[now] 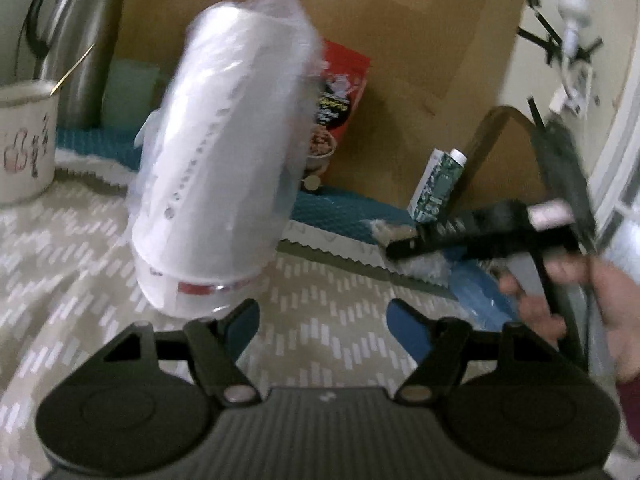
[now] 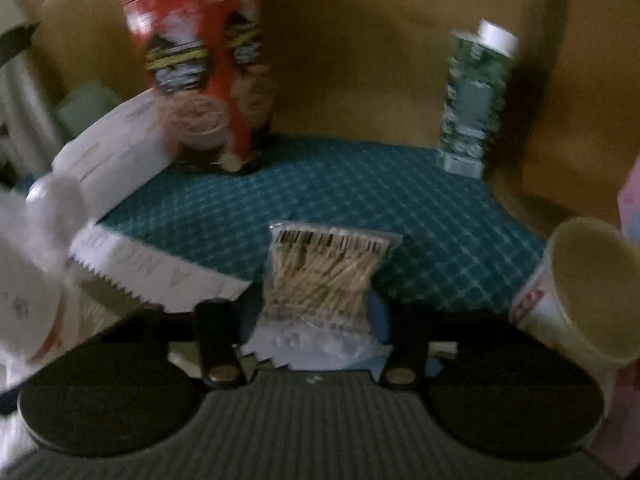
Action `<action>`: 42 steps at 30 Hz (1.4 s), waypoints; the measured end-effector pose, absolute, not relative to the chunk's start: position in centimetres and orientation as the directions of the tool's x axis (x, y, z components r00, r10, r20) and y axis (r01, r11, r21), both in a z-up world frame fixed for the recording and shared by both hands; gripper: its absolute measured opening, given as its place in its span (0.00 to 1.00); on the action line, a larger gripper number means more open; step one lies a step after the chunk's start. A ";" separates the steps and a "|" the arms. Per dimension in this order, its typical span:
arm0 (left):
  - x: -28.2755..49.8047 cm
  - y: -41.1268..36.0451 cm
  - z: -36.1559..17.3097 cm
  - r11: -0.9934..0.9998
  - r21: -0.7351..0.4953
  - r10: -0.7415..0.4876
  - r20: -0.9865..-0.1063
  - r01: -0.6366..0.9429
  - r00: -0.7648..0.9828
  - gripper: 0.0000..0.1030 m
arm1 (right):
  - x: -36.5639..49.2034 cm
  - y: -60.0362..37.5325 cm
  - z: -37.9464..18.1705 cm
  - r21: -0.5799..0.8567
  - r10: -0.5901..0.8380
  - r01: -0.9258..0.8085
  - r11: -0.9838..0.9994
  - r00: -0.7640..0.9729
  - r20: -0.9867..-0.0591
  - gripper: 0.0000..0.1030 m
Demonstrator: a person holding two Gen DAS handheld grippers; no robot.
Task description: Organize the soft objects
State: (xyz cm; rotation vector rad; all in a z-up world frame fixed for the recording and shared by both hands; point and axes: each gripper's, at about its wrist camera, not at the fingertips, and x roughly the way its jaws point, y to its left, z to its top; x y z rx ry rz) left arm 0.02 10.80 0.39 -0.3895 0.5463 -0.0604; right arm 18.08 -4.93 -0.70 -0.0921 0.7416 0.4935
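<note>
Right gripper (image 2: 316, 316) jaws clamping the toothpick packet (image 2: 326, 276); left gripper (image 1: 322, 320) jaws gaping, holding nothing.
Bagged cup stack (image 1: 224, 152) is leaning just ahead-left of left jaws; teal mat (image 2: 360, 184) is lying open ahead; paper cup (image 2: 580, 292), right, is showing nothing inside.

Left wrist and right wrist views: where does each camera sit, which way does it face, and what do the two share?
Left wrist: rides the left tongs, open and empty, facing a plastic-wrapped stack of cups; the right tongs and the person's right hand show at right.
Right wrist: rides the right tongs, shut on a bag of toothpicks, facing the teal mat.
Shared: red snack bag, green carton, cardboard backdrop.
</note>
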 end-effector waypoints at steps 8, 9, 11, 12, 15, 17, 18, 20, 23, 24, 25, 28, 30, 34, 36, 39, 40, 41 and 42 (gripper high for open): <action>0.1 11.3 0.0 0.912 -0.407 -0.170 -0.499 -0.056 0.850 0.71 | 7.4 -4.8 -2.6 0.014 0.597 -0.756 0.655 0.506 -0.623 0.49; 0.0 11.3 -0.1 0.913 -0.405 -0.176 -0.501 -0.050 0.848 0.71 | 5.5 -5.5 -3.0 0.022 0.625 -0.784 0.620 0.477 -0.618 0.49; 0.0 11.0 -0.1 0.915 -0.401 -0.179 -0.505 -0.045 0.844 0.71 | 2.9 -6.7 -3.2 0.043 0.664 -0.817 0.575 0.436 -0.607 0.49; 0.0 10.9 -0.1 0.915 -0.401 -0.182 -0.507 -0.043 0.843 0.72 | 1.5 -7.6 -3.5 0.066 0.683 -0.829 0.556 0.410 -0.604 0.49; 0.0 10.7 -0.1 0.918 -0.395 -0.190 -0.513 -0.034 0.838 0.75 | -1.3 -9.9 -4.4 0.076 0.701 -0.827 0.557 0.419 -0.577 0.51; 0.3 10.5 -0.1 0.924 -0.381 -0.190 -0.521 -0.028 0.832 0.76 | -2.6 -11.4 -5.0 0.064 0.685 -0.790 0.610 0.484 -0.544 0.57; 0.2 10.3 -0.1 0.928 -0.370 -0.186 -0.525 -0.026 0.831 0.77 | -3.1 -12.0 -5.3 0.065 0.672 -0.768 0.637 0.513 -0.535 0.62; 0.1 9.9 0.0 0.939 -0.345 -0.181 -0.532 -0.016 0.827 0.79 | -3.7 -13.1 -5.9 0.060 0.655 -0.734 0.676 0.561 -0.507 0.74; -0.2 9.0 0.1 0.953 -0.303 -0.168 -0.542 -0.005 0.823 0.79 | -4.6 -14.1 -6.5 0.074 0.658 -0.721 0.689 0.579 -0.482 0.86; -0.3 8.7 0.1 0.957 -0.290 -0.163 -0.546 -0.003 0.822 0.80 | -5.0 -14.1 -6.7 0.071 0.658 -0.721 0.689 0.583 -0.477 0.86; -0.4 8.4 0.1 0.962 -0.273 -0.155 -0.552 -0.001 0.819 0.80 | -4.8 -14.1 -6.8 0.059 0.655 -0.721 0.690 0.588 -0.474 0.86; -0.5 7.2 0.1 0.982 -0.188 -0.104 -0.570 -0.007 0.815 0.80 | -5.1 -14.1 -7.1 0.033 0.651 -0.724 0.689 0.597 -0.469 0.87; -0.4 6.4 0.0 0.992 -0.126 -0.066 -0.583 -0.010 0.810 0.80 | -5.3 -14.1 -7.3 0.023 0.651 -0.726 0.687 0.601 -0.464 0.90; -0.1 5.2 -0.2 0.999 -0.045 -0.021 -0.606 -0.008 0.796 0.83 | -6.1 -14.1 -7.4 0.005 0.643 -0.722 0.692 0.614 -0.458 0.90; 0.0 4.8 -0.3 1.000 -0.018 -0.006 -0.612 -0.007 0.791 0.84 | -6.2 -14.2 -7.5 0.010 0.645 -0.719 0.695 0.617 -0.451 0.90; 0.1 4.9 -0.3 1.000 -0.008 0.004 -0.615 -0.011 0.788 0.86 | -6.1 -14.4 -7.5 0.030 0.650 -0.713 0.700 0.619 -0.441 0.90; 0.1 4.9 -0.3 1.000 -0.010 0.004 -0.616 -0.013 0.788 0.86 | -6.1 -14.4 -7.5 0.039 0.651 -0.710 0.703 0.620 -0.438 0.90; 0.1 5.0 -0.3 1.000 -0.011 0.004 -0.617 -0.014 0.787 0.87 | -6.0 -14.6 -7.5 0.046 0.654 -0.710 0.702 0.619 -0.435 0.90; 0.1 5.0 -0.3 1.000 -0.009 0.005 -0.617 -0.014 0.787 0.87 | -6.0 -14.6 -7.5 0.053 0.657 -0.710 0.702 0.618 -0.433 0.90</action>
